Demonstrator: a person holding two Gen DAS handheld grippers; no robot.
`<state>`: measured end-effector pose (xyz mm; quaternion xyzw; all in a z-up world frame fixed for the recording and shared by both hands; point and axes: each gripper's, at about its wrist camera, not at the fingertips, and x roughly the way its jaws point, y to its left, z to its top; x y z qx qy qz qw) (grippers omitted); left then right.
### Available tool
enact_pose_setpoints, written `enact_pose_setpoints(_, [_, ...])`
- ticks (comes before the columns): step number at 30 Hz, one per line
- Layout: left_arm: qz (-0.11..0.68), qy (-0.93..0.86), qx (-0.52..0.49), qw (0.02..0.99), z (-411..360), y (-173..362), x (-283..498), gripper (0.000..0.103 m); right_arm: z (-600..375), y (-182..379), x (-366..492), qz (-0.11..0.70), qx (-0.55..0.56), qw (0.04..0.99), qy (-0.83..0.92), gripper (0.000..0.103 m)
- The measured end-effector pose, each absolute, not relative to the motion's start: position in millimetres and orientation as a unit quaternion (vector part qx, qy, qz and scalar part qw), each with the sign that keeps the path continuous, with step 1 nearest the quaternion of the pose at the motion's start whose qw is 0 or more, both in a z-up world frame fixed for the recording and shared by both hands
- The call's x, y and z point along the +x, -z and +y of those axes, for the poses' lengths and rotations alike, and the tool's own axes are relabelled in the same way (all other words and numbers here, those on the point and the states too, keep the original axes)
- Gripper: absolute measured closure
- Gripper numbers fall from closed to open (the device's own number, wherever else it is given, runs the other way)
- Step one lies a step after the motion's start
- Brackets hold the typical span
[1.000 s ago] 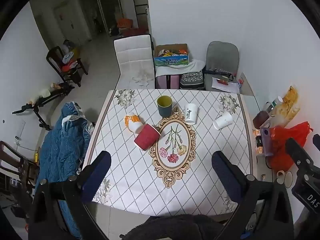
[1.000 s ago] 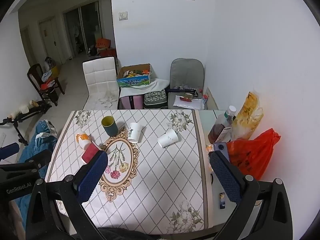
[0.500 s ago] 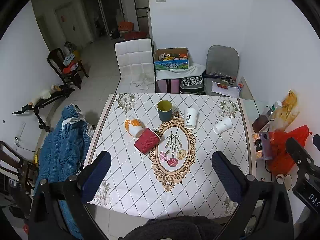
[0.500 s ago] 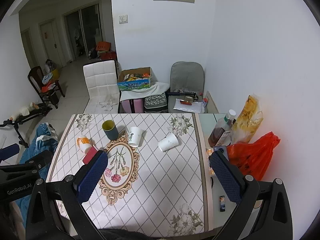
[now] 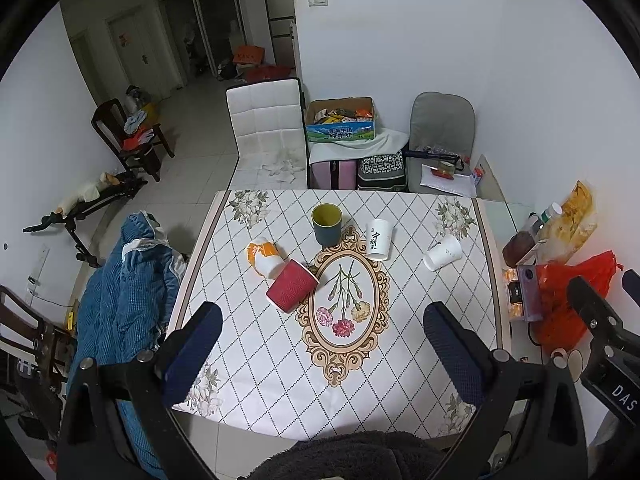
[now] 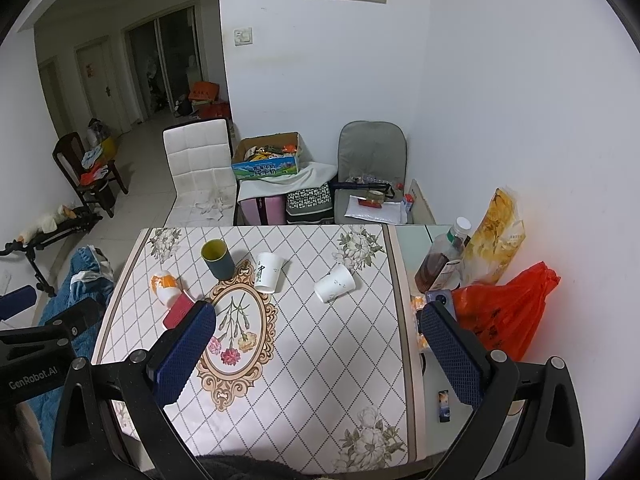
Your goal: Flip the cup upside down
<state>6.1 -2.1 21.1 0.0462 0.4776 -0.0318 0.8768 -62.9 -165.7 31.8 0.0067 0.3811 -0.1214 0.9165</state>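
Note:
Several cups sit on the table. A dark green cup stands upright, mouth up. A white printed cup stands beside it. A plain white cup lies on its side. A red cup and an orange-and-white cup lie on their sides at the left. My left gripper and right gripper are both open and empty, held high above the table's near edge, far from every cup.
A bottle, a yellow bag and a red plastic bag crowd the table's right strip. Beyond the far edge stand a white chair, a cardboard box and a grey chair. A blue blanket lies left of the table.
Both grippers have pulled back and up from the table, so the cups look smaller and lower in view. Nothing on the table has moved.

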Motion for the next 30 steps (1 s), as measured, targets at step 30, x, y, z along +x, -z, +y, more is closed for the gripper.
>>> enact_pose_setpoints(30, [0.482,0.042,0.05,0.874,-8,-14,5,0.0,-166,-18,-69,0.389,0.022,0.912,0.124,0.0])
